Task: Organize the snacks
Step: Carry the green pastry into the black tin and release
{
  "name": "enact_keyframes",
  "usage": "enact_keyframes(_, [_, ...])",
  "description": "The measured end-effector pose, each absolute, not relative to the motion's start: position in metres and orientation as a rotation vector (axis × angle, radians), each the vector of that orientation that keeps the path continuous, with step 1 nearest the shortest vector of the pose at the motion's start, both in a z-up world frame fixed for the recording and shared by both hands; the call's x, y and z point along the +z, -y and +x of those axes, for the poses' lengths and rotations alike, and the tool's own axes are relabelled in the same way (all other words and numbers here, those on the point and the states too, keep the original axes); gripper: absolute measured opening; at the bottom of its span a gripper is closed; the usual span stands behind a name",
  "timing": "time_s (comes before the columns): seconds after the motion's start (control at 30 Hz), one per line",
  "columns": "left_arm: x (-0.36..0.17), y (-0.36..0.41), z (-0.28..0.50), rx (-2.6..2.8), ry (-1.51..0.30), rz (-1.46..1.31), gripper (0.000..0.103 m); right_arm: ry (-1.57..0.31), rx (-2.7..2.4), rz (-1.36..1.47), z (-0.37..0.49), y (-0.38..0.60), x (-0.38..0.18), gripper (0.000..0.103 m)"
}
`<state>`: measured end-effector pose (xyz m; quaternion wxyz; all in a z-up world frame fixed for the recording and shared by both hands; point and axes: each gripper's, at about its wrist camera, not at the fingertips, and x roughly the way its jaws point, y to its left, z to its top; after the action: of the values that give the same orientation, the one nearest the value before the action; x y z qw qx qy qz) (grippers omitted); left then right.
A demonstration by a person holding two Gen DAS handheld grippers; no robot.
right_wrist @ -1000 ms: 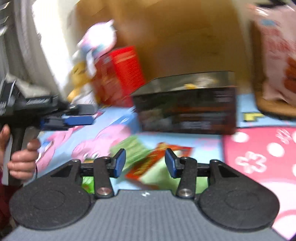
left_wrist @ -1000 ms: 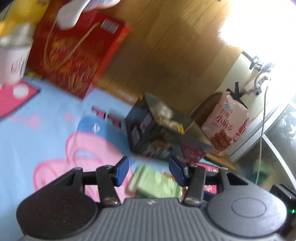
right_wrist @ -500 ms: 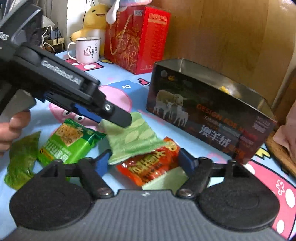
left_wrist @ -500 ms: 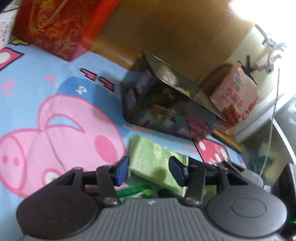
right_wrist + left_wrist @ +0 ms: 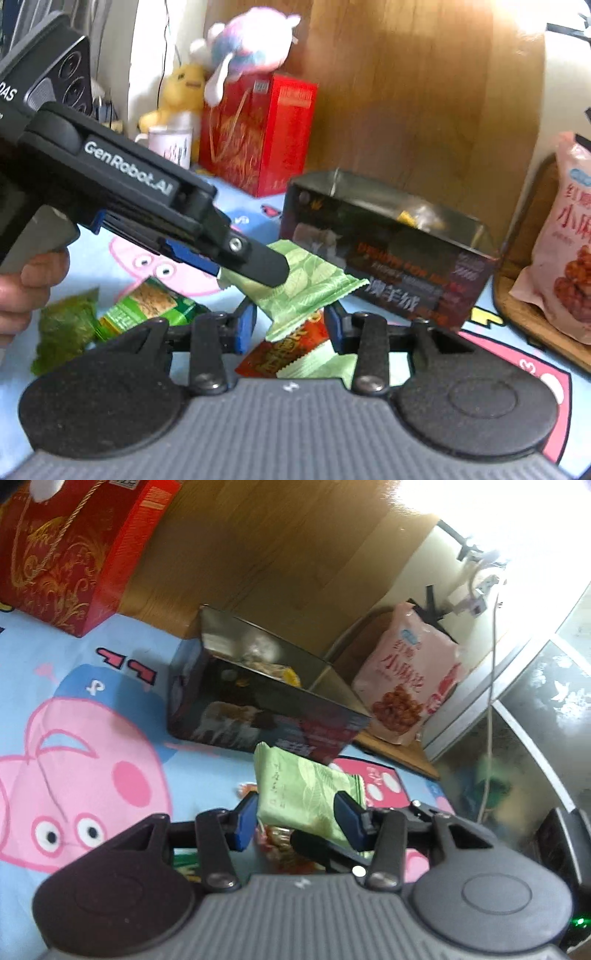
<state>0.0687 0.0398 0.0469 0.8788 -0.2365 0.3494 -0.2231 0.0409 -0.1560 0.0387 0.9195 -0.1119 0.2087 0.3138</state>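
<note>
Jaws of left gripper (image 5: 295,818) just clamped and lifted green pack (image 5: 295,786), ready for the box (image 5: 258,716); right gripper (image 5: 290,325) closing round red pack (image 5: 291,354) (gripped? can't tell).

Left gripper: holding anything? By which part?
Yes. The left gripper has the green packet pinched across one end between its pads; the other end sticks out free.

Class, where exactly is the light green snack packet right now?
The light green snack packet is held up in the left tongs, above the red packet, before the dark tin box.
</note>
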Motion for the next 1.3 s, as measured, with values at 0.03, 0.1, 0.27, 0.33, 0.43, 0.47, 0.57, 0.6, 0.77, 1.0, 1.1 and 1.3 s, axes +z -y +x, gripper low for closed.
enact_keyframes(0.03, [0.049, -0.036, 0.067, -0.472, -0.726, -0.484, 0.044, -0.420, 0.638, -0.222, 0.038, 0.160, 0.039, 0.043])
enact_keyframes(0.1, [0.051, -0.026, 0.066, -0.489, -0.723, -0.458, 0.044, -0.397, 0.620, -0.220, 0.032, 0.166, 0.039, 0.043])
enact_keyframes(0.27, [0.045, -0.002, 0.068, -0.551, -0.761, -0.413, 0.044, -0.392, 0.571, -0.200, 0.024, 0.186, 0.031, 0.043])
enact_keyframes(0.33, [0.040, 0.006, 0.069, -0.568, -0.776, -0.399, 0.044, -0.410, 0.556, -0.184, 0.023, 0.193, 0.027, 0.043])
enact_keyframes(0.43, [0.033, 0.015, 0.067, -0.572, -0.783, -0.363, 0.044, -0.436, 0.538, -0.164, 0.019, 0.198, 0.019, 0.043])
enact_keyframes(0.47, [0.031, 0.017, 0.066, -0.573, -0.783, -0.353, 0.044, -0.446, 0.536, -0.159, 0.019, 0.199, 0.016, 0.043])
enact_keyframes(0.57, [0.032, 0.015, 0.065, -0.572, -0.778, -0.347, 0.044, -0.457, 0.536, -0.152, 0.022, 0.197, 0.014, 0.042])
enact_keyframes(0.6, [0.037, 0.013, 0.065, -0.573, -0.771, -0.350, 0.044, -0.454, 0.537, -0.151, 0.022, 0.196, 0.016, 0.042])
enact_keyframes(0.77, [0.072, -0.001, 0.070, -0.568, -0.668, -0.333, 0.044, -0.378, 0.546, -0.112, 0.021, 0.195, 0.041, 0.042])
enact_keyframes(1.0, [0.104, -0.029, 0.115, -0.440, -0.569, -0.339, 0.044, -0.352, 0.609, -0.017, 0.094, 0.174, 0.075, 0.042])
enact_keyframes(1.1, [0.104, -0.039, 0.140, -0.357, -0.556, -0.346, 0.045, -0.376, 0.631, 0.019, 0.128, 0.159, 0.079, 0.042])
enact_keyframes(1.3, [0.089, -0.049, 0.165, -0.279, -0.602, -0.355, 0.047, -0.428, 0.499, -0.036, 0.161, 0.135, 0.068, 0.061])
